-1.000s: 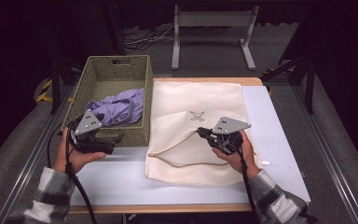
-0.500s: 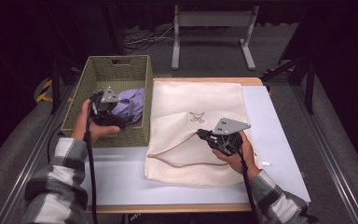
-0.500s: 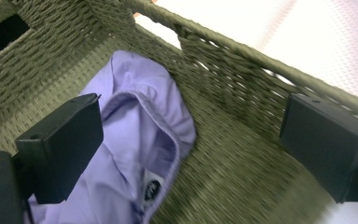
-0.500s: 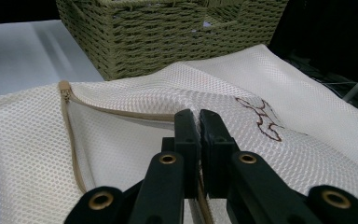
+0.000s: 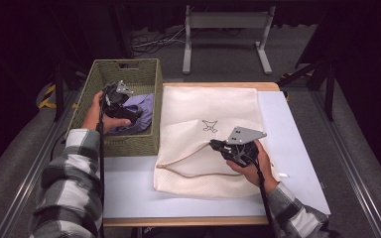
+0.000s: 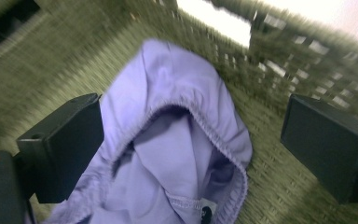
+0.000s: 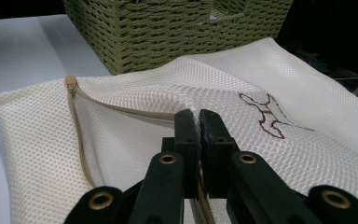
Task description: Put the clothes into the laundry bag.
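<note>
Nearest the person, a bare strip of the pale mat (image 5: pixel 129 198) runs along the table's front edge, free of things between the two sleeves. Just beyond it lies the cream mesh bag (image 5: pixel 203 114), flat except at its zipped edge (image 7: pixel 77 135), which is lifted into a low arch. The right gripper (image 5: pixel 217 145) pinches that upper lip of the mouth, jaws pressed together on the mesh and zipper tape, so a gap shows under the raised edge on the basket side. To the right of the bag the mat lies bare out to the table's right edge. To the left, the bag's side edge lies just beside the wall of the green woven basket (image 5: pixel 129 144), which stands at the table's left edge. Inside it, toward the near right corner, lies the lilac garment (image 6: pixel 177 140), crumpled, its elastic hem curling open. The left gripper (image 5: pixel 138 114) is down in the basket with its jaws spread wide, one either side of the garment, pads not pressing it; whether they brush the cloth cannot be told. The basket's far half is free floor, its walls close around.
</note>
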`<state>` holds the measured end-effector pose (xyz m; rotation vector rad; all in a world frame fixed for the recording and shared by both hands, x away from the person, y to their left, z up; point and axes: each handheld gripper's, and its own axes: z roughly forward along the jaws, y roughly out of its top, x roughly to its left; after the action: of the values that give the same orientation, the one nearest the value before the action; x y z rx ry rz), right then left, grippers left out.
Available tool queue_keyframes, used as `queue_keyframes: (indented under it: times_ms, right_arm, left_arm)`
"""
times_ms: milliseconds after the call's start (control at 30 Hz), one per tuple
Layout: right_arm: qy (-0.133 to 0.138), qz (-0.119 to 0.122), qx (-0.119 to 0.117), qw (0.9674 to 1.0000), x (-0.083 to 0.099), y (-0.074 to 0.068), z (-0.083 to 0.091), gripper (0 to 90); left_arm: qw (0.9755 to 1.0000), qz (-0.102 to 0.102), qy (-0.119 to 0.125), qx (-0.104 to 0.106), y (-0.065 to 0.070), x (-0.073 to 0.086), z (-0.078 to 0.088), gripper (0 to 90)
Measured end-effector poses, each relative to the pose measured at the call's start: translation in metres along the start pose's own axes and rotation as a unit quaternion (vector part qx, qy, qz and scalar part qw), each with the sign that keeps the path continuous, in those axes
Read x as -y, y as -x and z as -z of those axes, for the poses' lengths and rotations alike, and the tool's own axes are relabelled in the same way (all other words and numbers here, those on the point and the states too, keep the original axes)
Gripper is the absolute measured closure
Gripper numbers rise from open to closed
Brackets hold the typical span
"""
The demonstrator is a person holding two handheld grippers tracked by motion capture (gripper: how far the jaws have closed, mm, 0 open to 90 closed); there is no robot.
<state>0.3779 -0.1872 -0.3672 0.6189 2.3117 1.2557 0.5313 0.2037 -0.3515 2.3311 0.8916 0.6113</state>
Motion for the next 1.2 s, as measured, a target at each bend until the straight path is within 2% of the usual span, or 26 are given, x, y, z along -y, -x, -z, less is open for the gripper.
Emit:
queue_keyframes:
  times_ms: [67, 233, 367, 433, 533, 567, 600, 667, 733, 833, 867, 900, 933, 1033, 1067, 1100, 1167, 1200]
  right_arm:
    - [-0.002, -0.001, 0.001, 1.0000, 0.001, -0.001, 0.001, 86.8]
    - [-0.010, -0.003, -0.001, 0.9999, 0.005, -0.003, 0.000, 86.8]
    - [-0.017, -0.001, -0.003, 0.9998, 0.006, -0.005, -0.004, 86.8]
    - [-0.024, 0.003, 0.000, 0.9997, 0.007, -0.008, -0.005, 86.8]
    - [-0.026, 0.007, 0.000, 0.9996, 0.007, -0.010, -0.004, 86.8]
    - [-0.028, 0.007, -0.001, 0.9996, 0.008, -0.010, -0.005, 86.8]
    - [-0.028, 0.007, -0.001, 0.9996, 0.008, -0.010, -0.005, 86.8]
    - [-0.030, 0.005, -0.002, 0.9995, 0.009, -0.010, -0.006, 86.8]
    - [-0.035, 0.007, -0.003, 0.9993, 0.010, -0.012, -0.008, 86.8]
    - [-0.040, 0.009, -0.005, 0.9991, 0.010, -0.014, -0.010, 86.8]
    - [-0.042, 0.010, -0.006, 0.9990, 0.011, -0.014, -0.010, 86.8]
    - [-0.042, 0.010, -0.006, 0.9990, 0.011, -0.014, -0.010, 86.8]
    - [-0.043, 0.010, -0.007, 0.9990, 0.011, -0.014, -0.011, 86.8]
    - [-0.045, 0.008, -0.011, 0.9989, 0.012, -0.014, -0.012, 86.8]
    - [-0.046, 0.008, -0.013, 0.9988, 0.012, -0.014, -0.012, 86.8]
    - [-0.046, 0.008, -0.013, 0.9988, 0.012, -0.014, -0.012, 86.8]
    - [-0.047, 0.009, -0.014, 0.9987, 0.012, -0.014, -0.012, 86.8]
    - [-0.048, 0.009, -0.015, 0.9987, 0.013, -0.014, -0.012, 86.8]
  left_arm:
    - [0.9999, 0.010, -0.003, 0.003, -0.006, 0.003, -0.006, 6.4]
    - [0.9988, -0.001, -0.046, 0.018, -0.010, 0.005, -0.024, 5.7]
    - [0.9964, 0.000, -0.075, 0.038, -0.015, 0.009, -0.037, 5.0]
    - [0.9960, -0.003, -0.085, 0.028, -0.017, 0.011, -0.044, 3.1]
    - [0.9936, -0.004, -0.111, 0.018, -0.018, 0.013, -0.052, 2.7]
    - [0.9926, -0.007, -0.120, 0.019, -0.019, 0.013, -0.054, 2.5]
    - [0.9926, -0.007, -0.120, 0.019, -0.019, 0.013, -0.054, 2.5]
    - [0.9914, -0.007, -0.126, 0.034, -0.019, 0.014, -0.055, 2.7]
    - [0.9906, -0.005, -0.132, 0.037, -0.020, 0.015, -0.056, 3.1]
    - [0.9849, 0.006, -0.163, 0.057, -0.019, 0.017, -0.064, 4.5]
    - [0.9822, 0.006, -0.175, 0.069, -0.018, 0.018, -0.066, 7.1]
    - [0.9822, 0.006, -0.175, 0.069, -0.018, 0.018, -0.066, 9.7]
    - [0.9804, 0.005, -0.184, 0.070, -0.018, 0.018, -0.068, 9.7]
    - [0.9767, 0.008, -0.198, 0.082, -0.019, 0.019, -0.070, 22.4]
    - [0.9767, 0.008, -0.198, 0.082, -0.019, 0.019, -0.070, 27.8]
    - [0.9753, 0.002, -0.204, 0.085, -0.019, 0.018, -0.069, 27.8]
    - [0.9760, -0.010, -0.203, 0.079, -0.019, 0.016, -0.067, 43.2]
    - [0.9765, -0.010, -0.201, 0.077, -0.019, 0.016, -0.066, 54.0]
